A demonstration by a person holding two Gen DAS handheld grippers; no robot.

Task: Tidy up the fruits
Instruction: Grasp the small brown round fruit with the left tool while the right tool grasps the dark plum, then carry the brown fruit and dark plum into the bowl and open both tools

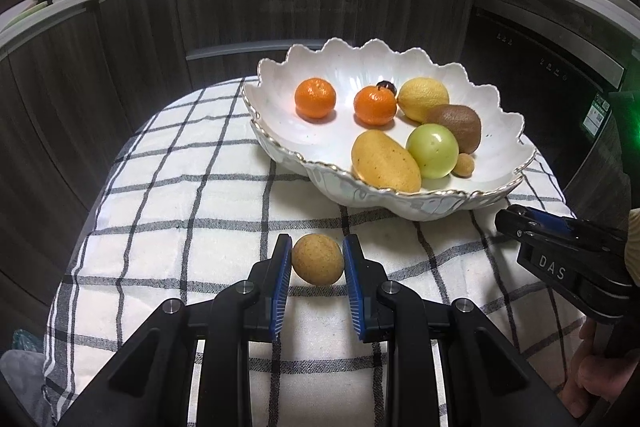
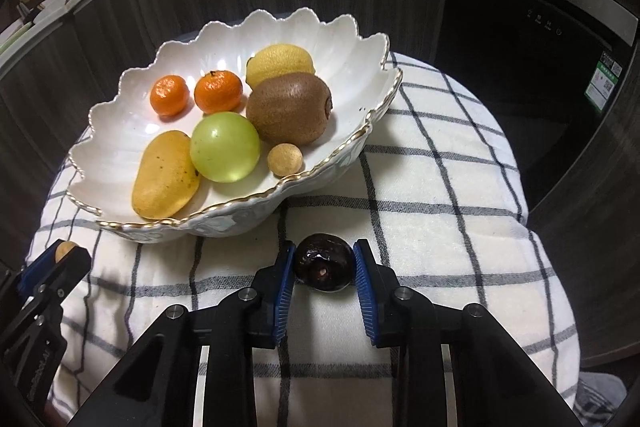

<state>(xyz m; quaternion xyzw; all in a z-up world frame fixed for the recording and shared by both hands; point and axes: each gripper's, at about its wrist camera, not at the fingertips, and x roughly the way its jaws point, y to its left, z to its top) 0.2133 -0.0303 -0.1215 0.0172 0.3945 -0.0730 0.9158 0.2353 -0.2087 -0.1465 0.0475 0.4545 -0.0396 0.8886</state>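
A white scalloped bowl stands on the checked cloth and holds two tangerines, a lemon, a kiwi, a green apple, a mango and a small tan fruit. My left gripper is shut on a tan round fruit, just above the cloth in front of the bowl. My right gripper is shut on a dark purple fruit, near the cloth at the bowl's right front. The right gripper also shows in the left wrist view.
The checked cloth covers a small round table. Dark wood cabinets and a counter crowded with bottles and crockery curve behind. A dark appliance stands at the right.
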